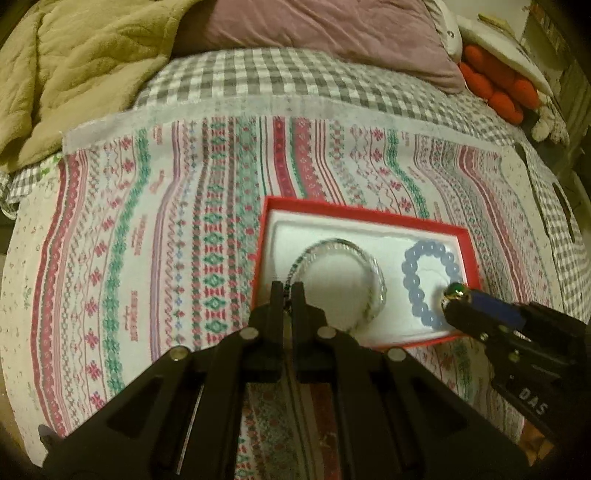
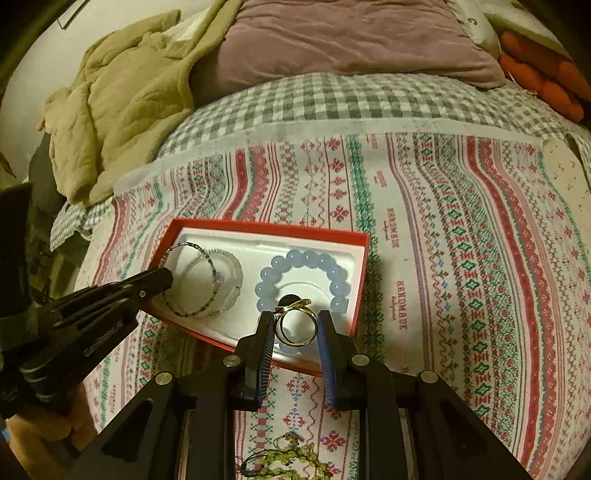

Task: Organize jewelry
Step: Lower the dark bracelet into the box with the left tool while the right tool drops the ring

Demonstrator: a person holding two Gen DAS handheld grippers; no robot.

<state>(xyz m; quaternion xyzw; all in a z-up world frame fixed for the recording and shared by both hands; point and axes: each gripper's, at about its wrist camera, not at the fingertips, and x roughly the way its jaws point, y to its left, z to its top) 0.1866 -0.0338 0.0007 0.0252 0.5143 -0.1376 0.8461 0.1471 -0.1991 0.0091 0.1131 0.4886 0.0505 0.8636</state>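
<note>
A red box (image 1: 364, 213) (image 2: 266, 227) with a white liner lies on the patterned cloth. In it lie a thin beaded bangle set (image 1: 375, 266) (image 2: 225, 258) at the left and a blue bead bracelet (image 1: 430, 247) (image 2: 306, 256) at the right. My left gripper (image 1: 287, 291) (image 2: 162, 277) is shut on a dark thin bracelet (image 1: 291, 271) (image 2: 192, 245) at the box's left side. My right gripper (image 2: 295, 319) (image 1: 456, 297) is shut on a gold ring (image 2: 295, 325) with a dark green stone (image 1: 455, 290), held just above the blue bracelet.
A green bead bracelet (image 2: 288, 458) lies on the cloth below my right gripper. The patterned cloth (image 1: 147, 240) covers a checked bedsheet (image 1: 258, 74). A tan blanket (image 1: 66, 66), a purple pillow (image 1: 332, 29) and orange plush items (image 1: 495, 85) lie at the back.
</note>
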